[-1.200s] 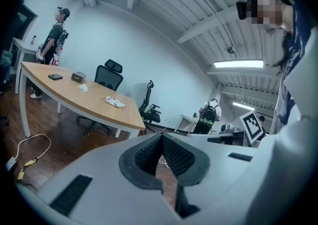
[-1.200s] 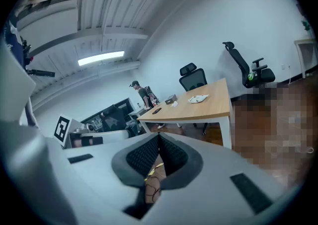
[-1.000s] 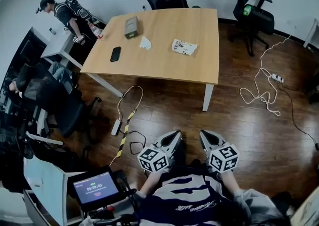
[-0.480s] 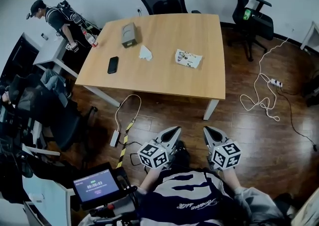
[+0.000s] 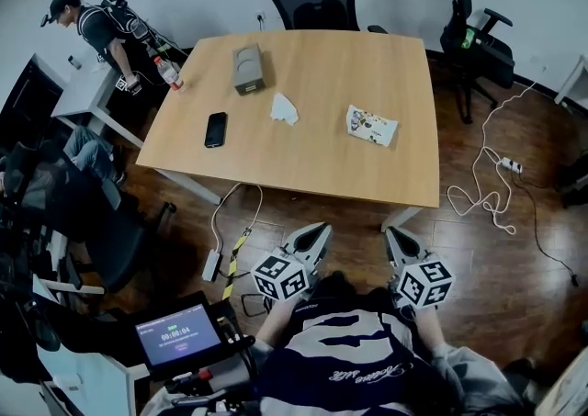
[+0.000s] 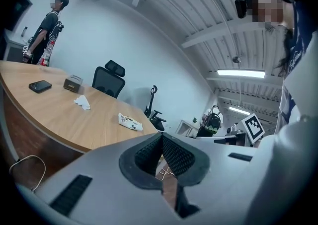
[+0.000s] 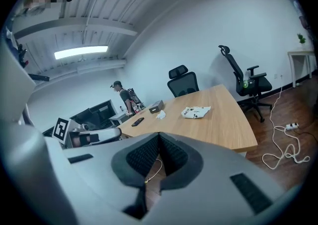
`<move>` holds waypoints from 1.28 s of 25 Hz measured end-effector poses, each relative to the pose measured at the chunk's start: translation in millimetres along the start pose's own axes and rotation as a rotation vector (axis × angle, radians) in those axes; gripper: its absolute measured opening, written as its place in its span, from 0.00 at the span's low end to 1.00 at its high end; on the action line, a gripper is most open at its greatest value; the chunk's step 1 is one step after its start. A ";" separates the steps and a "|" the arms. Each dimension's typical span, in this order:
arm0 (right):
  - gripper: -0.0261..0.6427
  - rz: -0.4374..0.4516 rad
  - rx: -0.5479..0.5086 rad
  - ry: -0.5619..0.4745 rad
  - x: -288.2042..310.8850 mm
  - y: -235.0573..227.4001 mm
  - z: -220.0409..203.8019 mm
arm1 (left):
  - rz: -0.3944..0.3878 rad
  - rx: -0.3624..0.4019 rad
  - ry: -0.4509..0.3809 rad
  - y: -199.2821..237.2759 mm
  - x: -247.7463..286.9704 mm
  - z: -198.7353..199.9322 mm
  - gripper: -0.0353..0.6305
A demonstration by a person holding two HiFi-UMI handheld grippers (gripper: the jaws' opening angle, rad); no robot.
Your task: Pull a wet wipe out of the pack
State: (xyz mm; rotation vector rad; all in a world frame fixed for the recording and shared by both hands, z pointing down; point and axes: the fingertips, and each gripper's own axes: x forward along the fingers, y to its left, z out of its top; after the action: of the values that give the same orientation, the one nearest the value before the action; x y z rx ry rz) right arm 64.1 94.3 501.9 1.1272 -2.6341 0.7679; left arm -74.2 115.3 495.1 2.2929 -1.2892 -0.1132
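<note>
Approach step, I judge; left gripper [image 5: 315, 234] and right gripper [image 5: 396, 239] both have jaws together, empty; pack [image 5: 371, 125] lies at twelve o'clock on table [image 5: 312, 152]; next, reach forward and open.

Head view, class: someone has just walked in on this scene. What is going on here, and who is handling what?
A person is just short of a wooden table, holding a left gripper and a right gripper out in front. Both are shut with nothing between the jaws. The wet wipe pack lies untouched on the table's right part, with a crumpled tissue, a phone and a small box further left. Nothing has been picked up yet.
</note>
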 end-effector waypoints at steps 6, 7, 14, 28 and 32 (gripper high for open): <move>0.03 -0.044 0.009 0.032 21.7 -14.8 8.6 | -0.020 -0.053 0.026 20.9 14.7 -2.9 0.06; 0.04 -0.046 0.008 0.037 26.5 -16.8 10.7 | -0.021 -0.059 0.028 24.0 17.9 -2.1 0.06; 0.03 0.002 0.015 0.070 74.3 -29.8 22.3 | 0.037 -0.084 0.027 60.8 36.0 10.2 0.06; 0.03 0.144 -0.042 0.105 188.5 -107.8 103.3 | 0.047 -0.046 0.079 110.9 187.5 49.7 0.06; 0.03 0.177 -0.035 0.128 211.8 -125.1 109.6 | 0.051 -0.027 0.125 124.7 219.6 48.6 0.06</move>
State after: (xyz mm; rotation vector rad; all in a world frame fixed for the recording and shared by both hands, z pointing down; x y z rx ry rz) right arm 10.1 -167.8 531.5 0.8157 -2.6524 0.7941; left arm -66.0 -136.3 547.6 2.2056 -1.2733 0.0301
